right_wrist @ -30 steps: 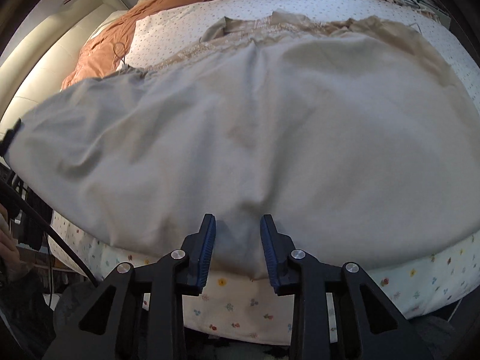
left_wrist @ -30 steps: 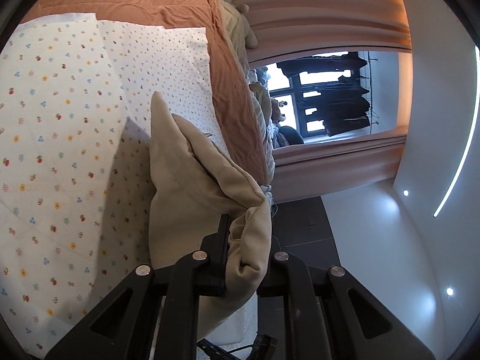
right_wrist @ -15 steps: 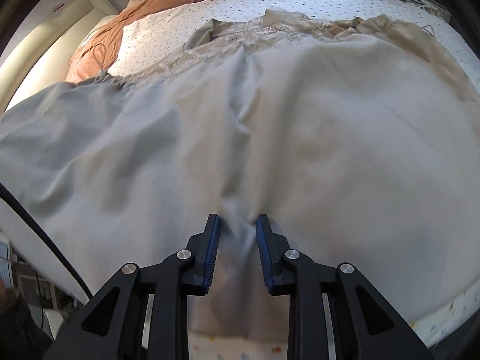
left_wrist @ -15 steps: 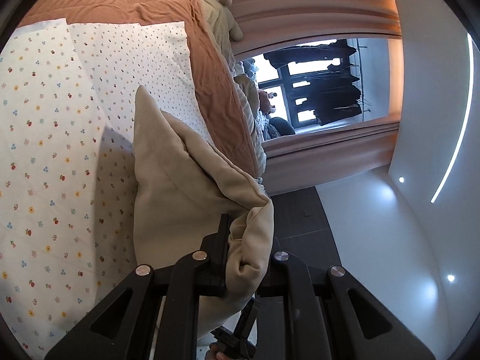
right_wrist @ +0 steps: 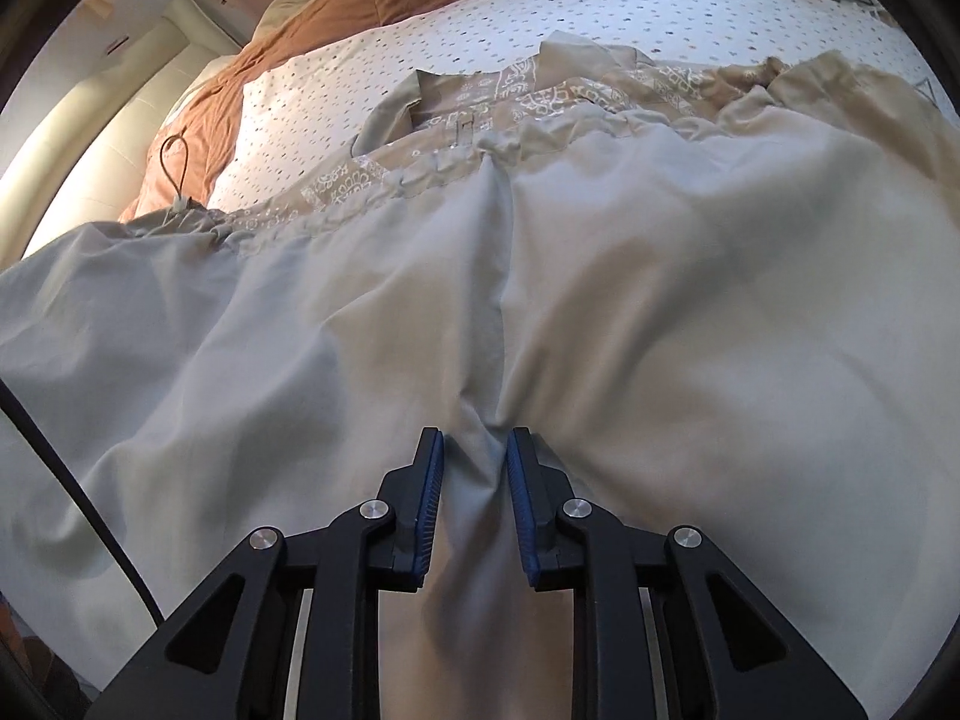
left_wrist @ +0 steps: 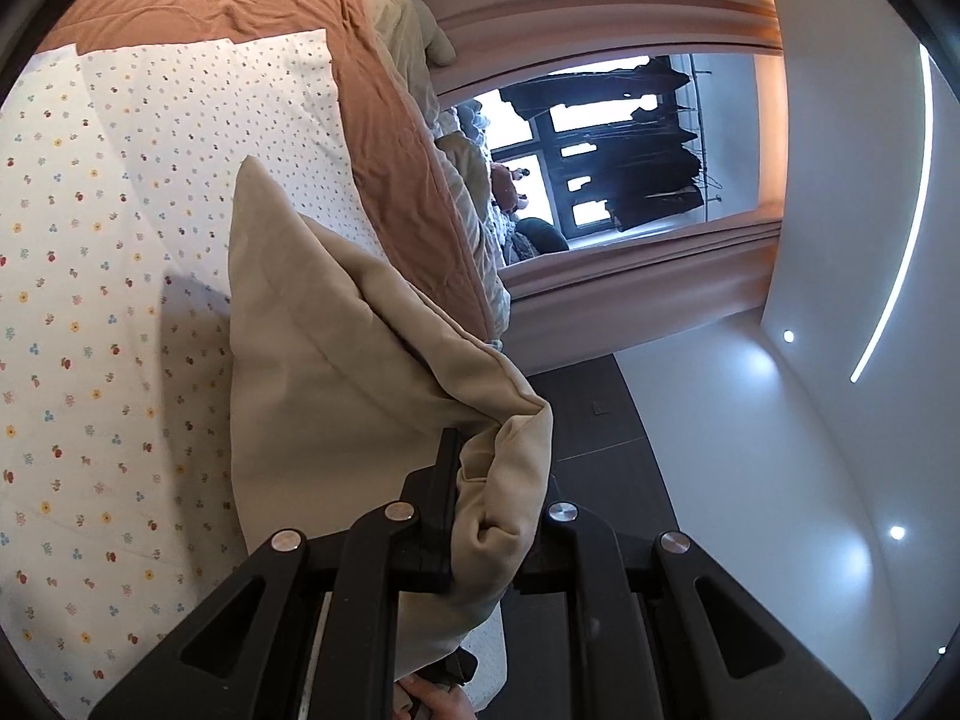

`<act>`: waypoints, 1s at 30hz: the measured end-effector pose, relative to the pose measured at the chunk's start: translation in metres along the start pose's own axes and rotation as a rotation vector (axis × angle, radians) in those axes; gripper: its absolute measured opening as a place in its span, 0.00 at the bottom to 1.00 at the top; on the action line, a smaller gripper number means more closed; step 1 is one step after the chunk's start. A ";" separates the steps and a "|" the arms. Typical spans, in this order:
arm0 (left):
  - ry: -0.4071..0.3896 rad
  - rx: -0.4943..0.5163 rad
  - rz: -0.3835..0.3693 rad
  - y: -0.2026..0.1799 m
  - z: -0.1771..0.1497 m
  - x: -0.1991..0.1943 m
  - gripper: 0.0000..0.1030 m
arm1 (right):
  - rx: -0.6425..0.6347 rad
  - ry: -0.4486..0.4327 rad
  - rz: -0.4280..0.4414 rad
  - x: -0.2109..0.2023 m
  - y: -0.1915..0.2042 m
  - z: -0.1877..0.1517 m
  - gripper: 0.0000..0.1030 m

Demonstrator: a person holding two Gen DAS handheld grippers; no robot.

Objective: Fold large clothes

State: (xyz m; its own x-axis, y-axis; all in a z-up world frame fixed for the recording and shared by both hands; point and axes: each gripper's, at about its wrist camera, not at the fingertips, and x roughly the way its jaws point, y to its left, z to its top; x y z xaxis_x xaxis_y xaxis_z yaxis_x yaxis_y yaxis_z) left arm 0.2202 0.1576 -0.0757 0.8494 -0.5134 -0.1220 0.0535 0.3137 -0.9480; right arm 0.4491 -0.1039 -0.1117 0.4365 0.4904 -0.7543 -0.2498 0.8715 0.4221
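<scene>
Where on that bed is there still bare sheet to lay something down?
In the left wrist view, the floral sheet lies bare between the beige garment held in the left tool and the rust-brown blanket. In the right wrist view, a bare strip remains beyond the garment's patterned waistband. The near side is covered by cloth around the right tool.
</scene>
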 end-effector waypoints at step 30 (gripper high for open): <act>0.282 0.207 0.005 -0.134 -0.086 0.168 0.13 | 0.192 -0.133 0.315 -0.146 -0.123 -0.100 0.19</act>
State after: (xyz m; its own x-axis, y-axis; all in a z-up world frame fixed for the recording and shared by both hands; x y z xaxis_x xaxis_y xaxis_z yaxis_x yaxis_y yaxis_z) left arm 0.3109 -0.0397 0.0058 0.6733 -0.7026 -0.2304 0.1795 0.4576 -0.8709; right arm 0.3293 -0.2829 -0.1041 0.4755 0.7196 -0.5059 -0.2286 0.6565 0.7189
